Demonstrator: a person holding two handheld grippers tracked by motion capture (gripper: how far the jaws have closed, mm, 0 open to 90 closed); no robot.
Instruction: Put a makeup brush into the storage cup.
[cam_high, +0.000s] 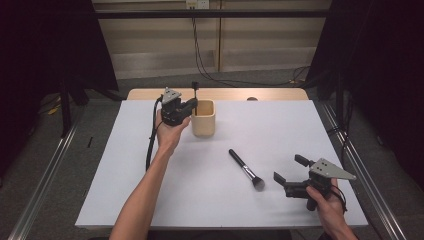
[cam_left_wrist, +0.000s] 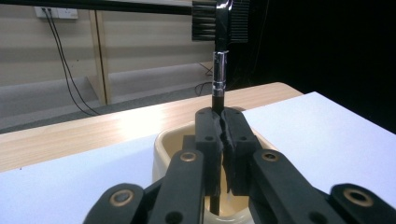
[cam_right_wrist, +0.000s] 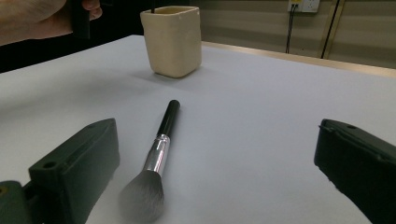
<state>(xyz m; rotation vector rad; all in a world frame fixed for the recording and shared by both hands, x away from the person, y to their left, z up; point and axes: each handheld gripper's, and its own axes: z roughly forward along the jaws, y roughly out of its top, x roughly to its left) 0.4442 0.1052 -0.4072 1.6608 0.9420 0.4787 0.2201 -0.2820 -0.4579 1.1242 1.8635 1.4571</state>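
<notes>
A cream square cup (cam_high: 204, 120) stands at the back of the white table (cam_high: 280, 125). My left gripper (cam_high: 193, 104) hangs over the cup's left rim, shut on the thin black handle of a small brush (cam_high: 195, 86) that stands upright in the cup. In the left gripper view the jaws (cam_left_wrist: 223, 130) pinch that handle, and the brush's flat black head (cam_left_wrist: 219, 21) rises above the cup's rim (cam_left_wrist: 163, 140). A powder brush (cam_high: 246, 169) lies on the table, bristles toward me. My right gripper (cam_high: 290, 169) is open just right of it, with the powder brush (cam_right_wrist: 159, 154) lying just inside its left jaw.
A bare wooden strip (cam_high: 220, 94) runs along the table's far edge, with a small dark object (cam_high: 252, 99) on it. Cables hang down the back wall (cam_high: 200, 55). In the right gripper view, the cup (cam_right_wrist: 173, 39) stands ahead with the person's hand (cam_right_wrist: 42, 16) beside it.
</notes>
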